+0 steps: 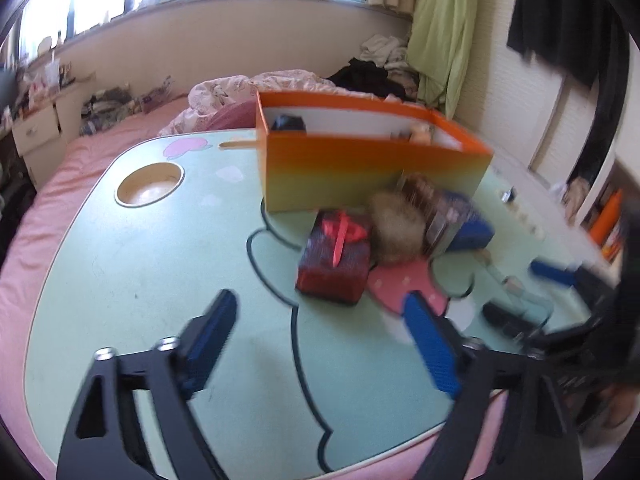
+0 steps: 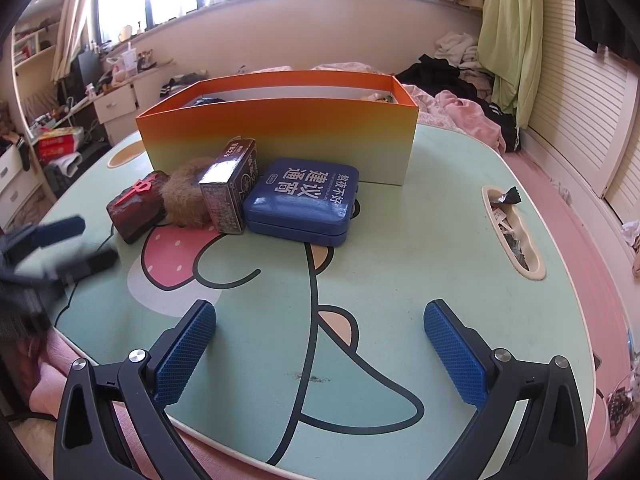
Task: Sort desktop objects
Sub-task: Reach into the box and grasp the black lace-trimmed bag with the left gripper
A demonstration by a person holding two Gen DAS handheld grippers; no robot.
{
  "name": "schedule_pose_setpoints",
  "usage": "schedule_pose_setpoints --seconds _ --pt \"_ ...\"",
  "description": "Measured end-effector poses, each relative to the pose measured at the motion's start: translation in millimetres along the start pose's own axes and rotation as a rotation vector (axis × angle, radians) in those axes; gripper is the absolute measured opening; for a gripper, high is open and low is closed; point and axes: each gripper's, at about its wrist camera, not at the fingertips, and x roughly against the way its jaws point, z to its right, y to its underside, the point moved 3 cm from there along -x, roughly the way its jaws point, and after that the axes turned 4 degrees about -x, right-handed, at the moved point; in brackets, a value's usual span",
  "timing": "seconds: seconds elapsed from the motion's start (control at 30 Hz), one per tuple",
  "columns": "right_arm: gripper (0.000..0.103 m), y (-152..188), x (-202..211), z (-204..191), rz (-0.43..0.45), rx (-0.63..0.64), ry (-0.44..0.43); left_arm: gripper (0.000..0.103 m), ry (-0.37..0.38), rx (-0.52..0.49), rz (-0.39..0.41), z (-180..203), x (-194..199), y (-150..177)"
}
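Both grippers, left [image 1: 320, 320] and right [image 2: 320, 344], gape empty; a careless sweep could topple that upright carton [image 2: 229, 190].

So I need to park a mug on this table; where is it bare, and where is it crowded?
Bare: the wide stretch between the blue case and the slot, and the near edge by the right tongs. Crowded: the row fronting the orange box.

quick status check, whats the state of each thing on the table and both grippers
orange box: open top, upright, things inside
blue case: shut, lying flat
small carton: upright, closed
furry ball: resting between carton and red block
red block: lying flat
left gripper: open, nothing between the fingers
right gripper: open, empty
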Motion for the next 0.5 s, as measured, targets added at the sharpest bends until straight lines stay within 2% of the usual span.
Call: schedule_pose_setpoints --seconds 0.03,0.1,0.13,0.2,0.3,0.33,0.4,0.5 --pt "0.103 0 0 0 0.0 0.001 0.0 0.055 0.045 0.013 0.004 -1 4 -13" --pt "0.103 0 0 1 0.0 0.001 0.0 0.044 0.068 0.0 0.011 1 9 -39" --pt "0.103 1 0 1 0.0 0.001 -0.001 0.04 0.057 -0.021 0.026 2 10 -59" --pt "0.103 -2 0 -2 0.001 0.001 -0.001 0.038 0.007 -0.062 0.024 3 2 -91" --pt "0.103 -3 0 -2 0.001 0.001 -0.001 0.038 -0.086 -0.109 -0.083 -4 -37 -137" --pt "0.103 -3 0 -2 0.001 0.002 -0.001 0.038 -0.117 -0.12 -0.155 -9 -61 -150" --pt "0.103 -3 0 -4 0.002 0.002 -0.002 0.038 -0.155 -0.088 -0.248 -21 -96 -162" --pt "0.103 -5 0 -4 0.003 0.004 -0.006 0.038 -0.138 -0.056 -0.306 -27 -121 -164"
